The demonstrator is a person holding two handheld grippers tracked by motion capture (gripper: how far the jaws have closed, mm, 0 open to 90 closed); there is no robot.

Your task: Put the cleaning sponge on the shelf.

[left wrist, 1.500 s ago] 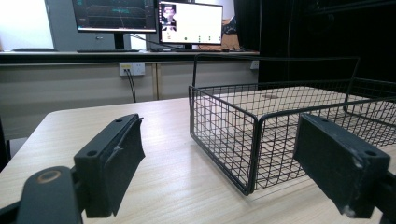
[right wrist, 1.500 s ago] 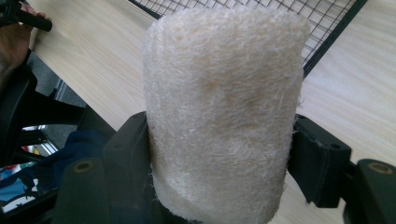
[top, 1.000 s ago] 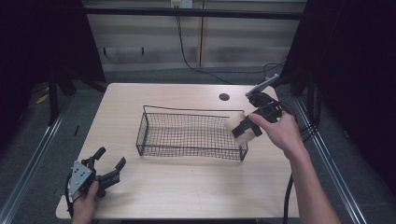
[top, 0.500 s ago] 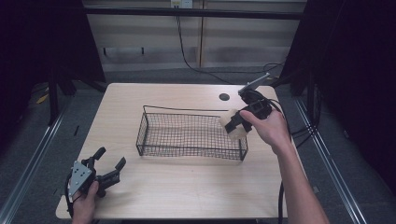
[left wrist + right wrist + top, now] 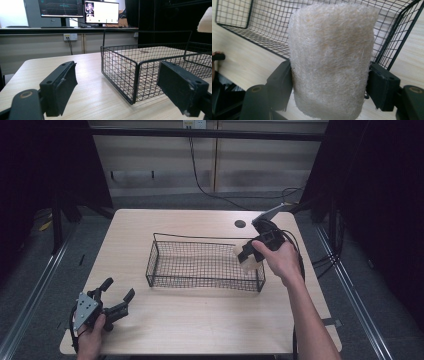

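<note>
On the pale wooden table (image 5: pixel 200 320) we hold a cream loofah sponge (image 5: pixel 329 60) clamped in our right gripper (image 5: pixel 250 254) above the wire basket's (image 5: pixel 200 265) right end, seemingly to drop it in, while our left gripper (image 5: pixel 112 300) rests open near the basket's front-left corner.
</note>
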